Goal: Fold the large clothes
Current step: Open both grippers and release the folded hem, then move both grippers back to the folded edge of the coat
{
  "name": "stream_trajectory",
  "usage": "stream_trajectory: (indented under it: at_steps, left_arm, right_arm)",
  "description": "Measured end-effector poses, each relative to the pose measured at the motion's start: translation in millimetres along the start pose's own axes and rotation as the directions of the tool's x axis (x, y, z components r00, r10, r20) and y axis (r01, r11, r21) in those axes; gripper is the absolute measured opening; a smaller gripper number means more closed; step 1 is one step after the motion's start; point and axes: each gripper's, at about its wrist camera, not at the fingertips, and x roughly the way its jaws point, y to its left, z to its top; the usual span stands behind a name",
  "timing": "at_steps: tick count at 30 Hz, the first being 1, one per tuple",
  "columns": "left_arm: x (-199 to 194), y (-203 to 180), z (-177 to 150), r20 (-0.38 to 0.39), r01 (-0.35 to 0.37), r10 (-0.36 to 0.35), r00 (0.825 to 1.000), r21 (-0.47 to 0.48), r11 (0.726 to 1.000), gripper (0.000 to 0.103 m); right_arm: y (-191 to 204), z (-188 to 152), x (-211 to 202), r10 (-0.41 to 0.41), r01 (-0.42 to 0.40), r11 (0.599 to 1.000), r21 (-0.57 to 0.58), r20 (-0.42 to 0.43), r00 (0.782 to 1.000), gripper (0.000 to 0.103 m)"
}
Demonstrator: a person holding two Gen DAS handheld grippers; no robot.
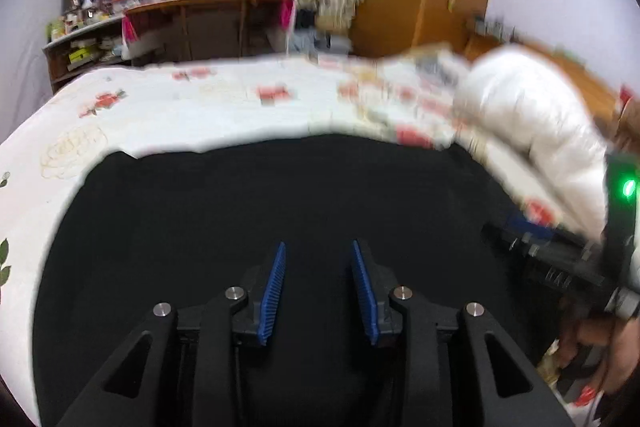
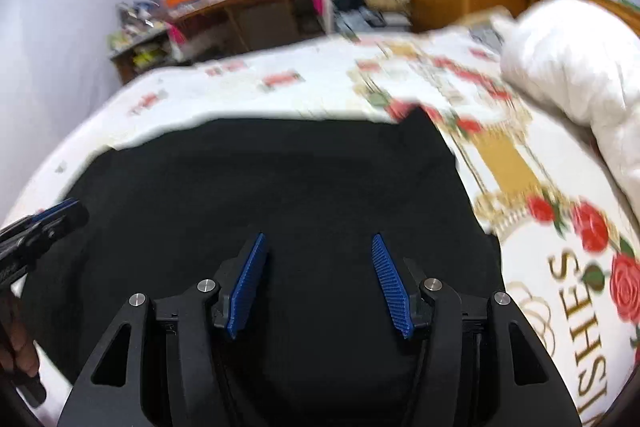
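Black garment (image 1: 280,195) lies spread flat on the bed (image 1: 168,107), a wide dark sheet of soft matte cloth with few wrinkles, its long axis running roughly nine to three o'clock across both wrist views, its far hem a nearly straight line against the floral bedspread.

Going left to right: at nine o'clock in the left wrist view the garment's left edge curves down over the white sheet printed with red roses. The left gripper (image 1: 319,287) hangs over the cloth with the fabric directly ahead at twelve o'clock; its ribbed blue pads (image 1: 274,295) stand moderately apart with nothing between them. At three o'clock in that view the right gripper's body shows in a hand.

In the right wrist view the left gripper's tip enters at nine o'clock, over the garment's left part. The right gripper (image 2: 320,285) sits over the right part, its jaws parted rather wider, also empty. The garment's right corner (image 2: 420,119) peaks at about one o'clock from it, so the right hand is the nearer one for that edge. Motion blur softens the background, so whether either gripper touches the cloth I cannot say for certain. At two o'clock a puffy white quilt (image 2: 572,67) lies heaped on the bed, clear of the garment.
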Motion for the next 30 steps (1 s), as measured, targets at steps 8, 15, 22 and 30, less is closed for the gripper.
stream_trajectory:
  at_steps: [8, 15, 22, 30]
  left_arm:
    - [36, 8, -9, -0.048, -0.052, 0.050, 0.998, -0.031, 0.998, 0.036]
    - [-3, 35, 6, -0.001, -0.166, 0.166, 0.986, -0.024, 0.986, 0.035]
    - [-13, 138, -10, -0.054, -0.348, 0.344, 0.937, -0.124, 0.929, 0.035]
    - [-6, 145, -24, -0.014, -0.341, 0.342, 0.939, -0.131, 0.931, 0.035]
  right_arm:
    - [-28, -6, 33, -0.028, 0.028, 1.000, 0.014, -0.020, 0.999, 0.055]
    - [-25, 22, 1, -0.027, 0.027, 0.999, 0.020, 0.001, 1.000, 0.055]
    - [-43, 34, 47, -0.047, 0.049, 0.999, 0.022, -0.090, 0.995, 0.037]
    - [-55, 28, 61, -0.028, 0.034, 0.997, 0.076, -0.076, 0.997, 0.034]
